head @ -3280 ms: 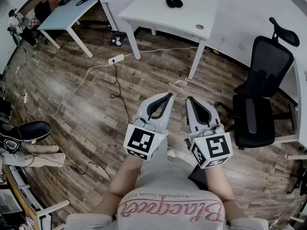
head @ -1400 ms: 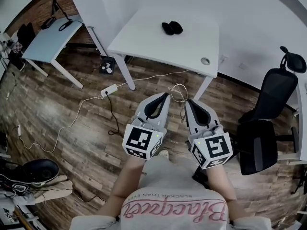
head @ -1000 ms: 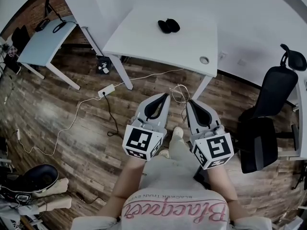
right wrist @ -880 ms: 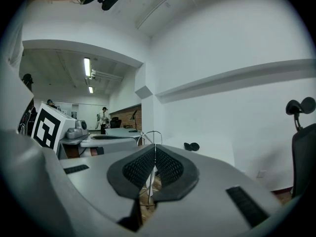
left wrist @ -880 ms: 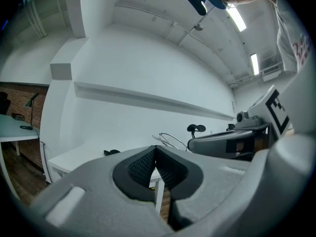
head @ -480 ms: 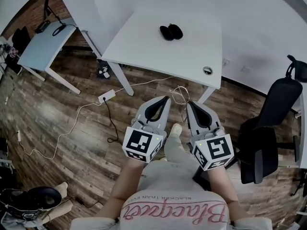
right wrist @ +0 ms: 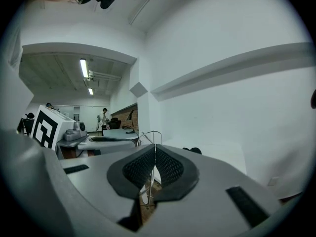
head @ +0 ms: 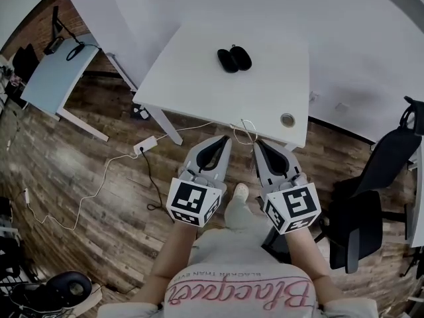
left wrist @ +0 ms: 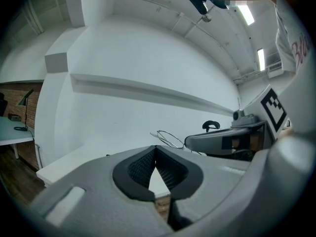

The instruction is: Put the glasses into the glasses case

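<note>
Nearest, the left gripper (head: 225,140) and right gripper (head: 258,144) are held with jaws pressed together on nothing. Farther off, on the white table (head: 212,95), 2 dark shapes (head: 233,59) lie side by side, presumably glasses and case; which is which cannot be told. Reached for with jaws unspread, the glasses could be knocked away.

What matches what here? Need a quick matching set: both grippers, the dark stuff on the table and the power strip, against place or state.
Things:
1. left gripper
2. right gripper
3. dark oval objects
4. power strip

Place or state:
A. on the wood floor
B. jaws shut on a thin wire piece
C. jaws shut, nothing between
D. on the white table

Pairs: 1-C, 2-B, 3-D, 4-A
</note>
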The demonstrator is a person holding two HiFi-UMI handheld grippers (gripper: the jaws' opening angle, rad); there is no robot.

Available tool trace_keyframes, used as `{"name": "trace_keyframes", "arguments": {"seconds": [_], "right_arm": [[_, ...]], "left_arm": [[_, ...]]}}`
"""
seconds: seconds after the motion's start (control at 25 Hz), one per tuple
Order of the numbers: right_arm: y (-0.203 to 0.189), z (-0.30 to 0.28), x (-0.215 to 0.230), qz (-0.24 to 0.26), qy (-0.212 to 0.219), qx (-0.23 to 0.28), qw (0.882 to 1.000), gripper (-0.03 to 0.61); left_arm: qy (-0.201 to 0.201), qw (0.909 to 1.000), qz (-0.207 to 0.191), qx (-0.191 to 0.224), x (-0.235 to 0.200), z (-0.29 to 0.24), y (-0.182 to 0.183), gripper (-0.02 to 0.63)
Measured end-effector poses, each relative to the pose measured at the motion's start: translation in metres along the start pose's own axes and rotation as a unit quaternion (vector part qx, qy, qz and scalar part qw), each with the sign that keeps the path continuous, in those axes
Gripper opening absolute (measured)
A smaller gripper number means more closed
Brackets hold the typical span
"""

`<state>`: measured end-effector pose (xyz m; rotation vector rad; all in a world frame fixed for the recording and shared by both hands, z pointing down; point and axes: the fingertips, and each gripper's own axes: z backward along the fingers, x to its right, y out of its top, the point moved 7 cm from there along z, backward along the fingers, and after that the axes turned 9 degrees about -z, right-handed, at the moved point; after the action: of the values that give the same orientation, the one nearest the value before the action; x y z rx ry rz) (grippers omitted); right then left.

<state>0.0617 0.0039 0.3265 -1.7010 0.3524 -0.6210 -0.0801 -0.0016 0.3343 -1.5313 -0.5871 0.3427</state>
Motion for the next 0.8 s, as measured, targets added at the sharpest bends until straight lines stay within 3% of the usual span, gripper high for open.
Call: {"name": "trace_keyframes", "arguments": {"seconds": [0.8], "right_arm": [[0.037, -0.132, 0.099, 0.002, 0.031, -0.026, 0.999, 0.014]], "left_arm": [[0.032, 0.999, 0.031, 0.002, -0.082, -0.144, -0.003, 0.005]]}}
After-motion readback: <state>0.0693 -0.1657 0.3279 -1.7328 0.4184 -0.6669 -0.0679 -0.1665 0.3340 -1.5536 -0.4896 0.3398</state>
